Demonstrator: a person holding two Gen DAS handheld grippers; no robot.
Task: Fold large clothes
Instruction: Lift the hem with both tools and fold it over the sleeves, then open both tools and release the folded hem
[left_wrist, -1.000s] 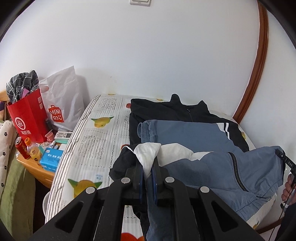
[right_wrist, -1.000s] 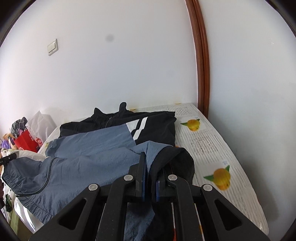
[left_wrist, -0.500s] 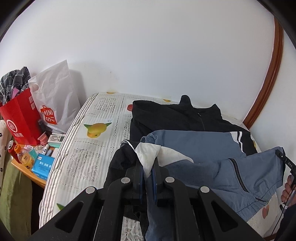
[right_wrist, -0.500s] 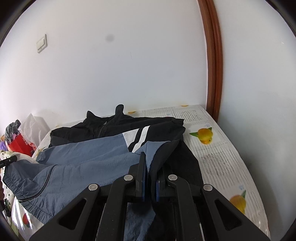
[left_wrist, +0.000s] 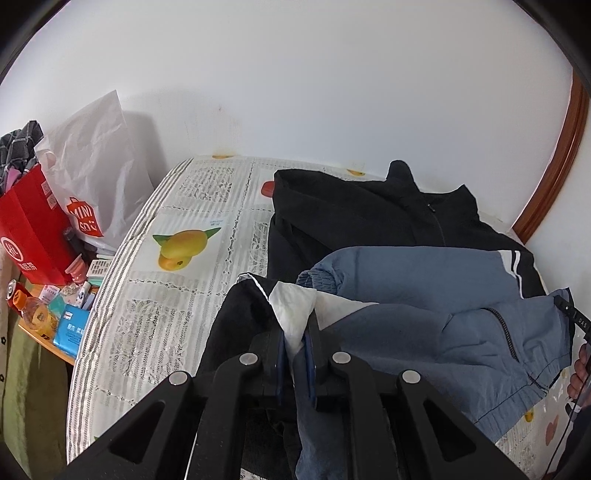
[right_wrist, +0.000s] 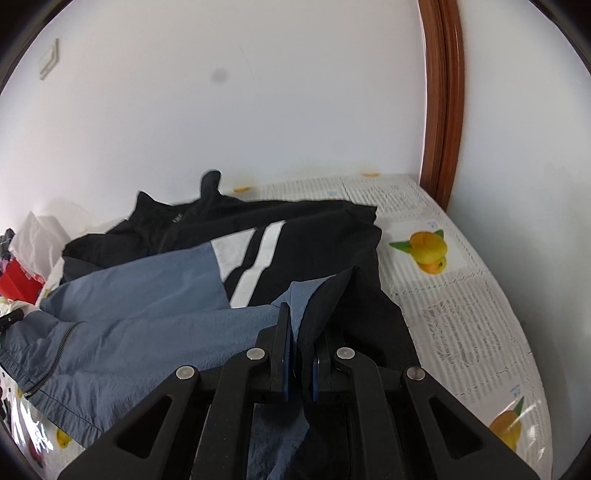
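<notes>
Both jaws stayed clamped: the left gripper (left_wrist: 295, 341) pinched the white-lined hem of the blue-and-black nylon jacket (left_wrist: 424, 273), the right gripper (right_wrist: 300, 347) its blue-black edge. Since earlier, both had carried the hem further over the fruit-printed bed sheet (left_wrist: 173, 295) toward the collar.

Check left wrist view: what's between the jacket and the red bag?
Bare mango-print bedsheet, then a white Miniso bag beside the red bag. The jacket touches neither.
</notes>
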